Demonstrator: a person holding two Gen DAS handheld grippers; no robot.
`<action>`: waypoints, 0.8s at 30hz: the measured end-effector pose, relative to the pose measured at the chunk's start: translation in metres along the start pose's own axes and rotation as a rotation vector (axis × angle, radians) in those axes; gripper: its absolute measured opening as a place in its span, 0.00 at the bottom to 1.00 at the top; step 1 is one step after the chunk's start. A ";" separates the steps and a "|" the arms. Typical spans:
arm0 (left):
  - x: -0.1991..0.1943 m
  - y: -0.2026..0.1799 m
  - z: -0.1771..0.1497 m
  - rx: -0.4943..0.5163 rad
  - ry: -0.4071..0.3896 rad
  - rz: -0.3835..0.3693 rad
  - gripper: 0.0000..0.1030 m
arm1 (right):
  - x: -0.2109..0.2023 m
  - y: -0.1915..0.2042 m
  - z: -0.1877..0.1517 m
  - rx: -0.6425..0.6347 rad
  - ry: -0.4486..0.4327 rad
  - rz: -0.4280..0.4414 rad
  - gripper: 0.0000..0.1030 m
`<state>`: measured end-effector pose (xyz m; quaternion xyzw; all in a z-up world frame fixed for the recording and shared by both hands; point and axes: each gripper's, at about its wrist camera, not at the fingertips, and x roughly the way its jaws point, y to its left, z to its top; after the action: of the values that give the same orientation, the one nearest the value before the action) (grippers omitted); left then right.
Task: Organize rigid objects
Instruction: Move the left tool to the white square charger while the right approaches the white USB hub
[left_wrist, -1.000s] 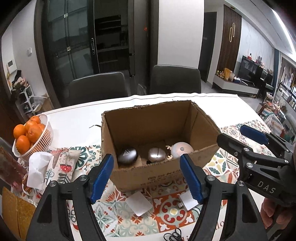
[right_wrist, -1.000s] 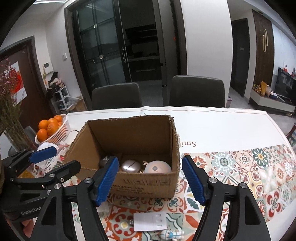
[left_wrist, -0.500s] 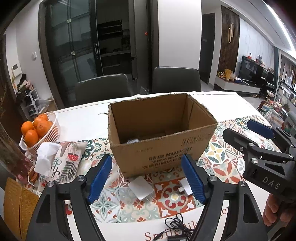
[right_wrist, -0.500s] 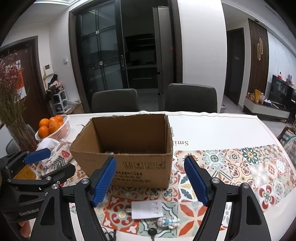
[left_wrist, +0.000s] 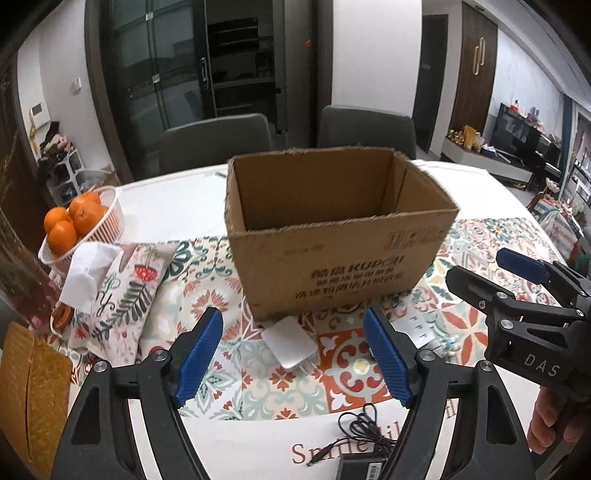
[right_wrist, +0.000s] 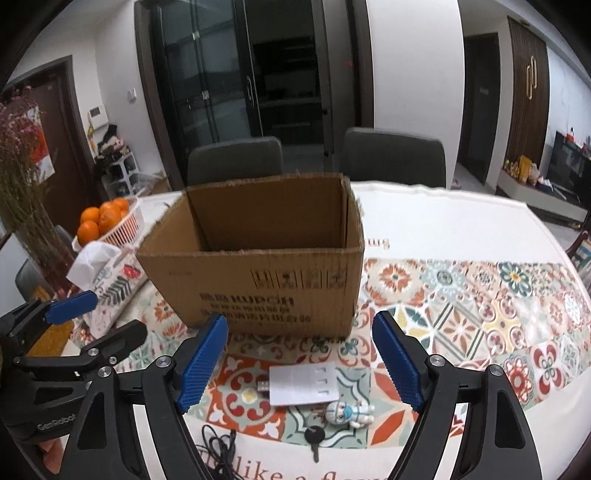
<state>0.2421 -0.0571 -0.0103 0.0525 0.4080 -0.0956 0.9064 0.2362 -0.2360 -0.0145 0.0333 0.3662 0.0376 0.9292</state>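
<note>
An open cardboard box (left_wrist: 340, 243) stands on the patterned tablecloth; it also shows in the right wrist view (right_wrist: 258, 273). Its inside is hidden from here. In front of it lie a white charger plug (left_wrist: 290, 343), a white flat card (right_wrist: 303, 382), a small astronaut figurine (right_wrist: 349, 410), a black key (right_wrist: 314, 439) and a black adapter with cable (left_wrist: 364, 458). My left gripper (left_wrist: 293, 362) is open and empty, above the charger plug. My right gripper (right_wrist: 301, 363) is open and empty, above the card.
A white basket of oranges (left_wrist: 86, 221) and a tissue pouch (left_wrist: 114, 291) sit at the left. A woven mat (left_wrist: 29, 391) lies at the near left. Two grey chairs (left_wrist: 218, 144) stand behind the table. Dried flowers (right_wrist: 22, 192) stand far left.
Both grippers have pulled back and lowered from over the box toward the table's near edge. The objects inside the box are now out of sight; the key and adapter have come into view.
</note>
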 end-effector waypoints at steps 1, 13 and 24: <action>0.003 0.002 -0.002 -0.004 0.008 0.002 0.76 | 0.005 0.000 -0.001 0.002 0.021 0.005 0.79; 0.048 0.016 -0.007 -0.070 0.150 0.010 0.78 | 0.060 0.001 -0.011 0.010 0.228 0.009 0.79; 0.085 0.023 -0.004 -0.153 0.255 -0.018 0.78 | 0.099 0.000 -0.016 0.034 0.365 0.018 0.79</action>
<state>0.2992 -0.0449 -0.0768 -0.0087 0.5264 -0.0651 0.8477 0.2978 -0.2264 -0.0934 0.0449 0.5292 0.0454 0.8461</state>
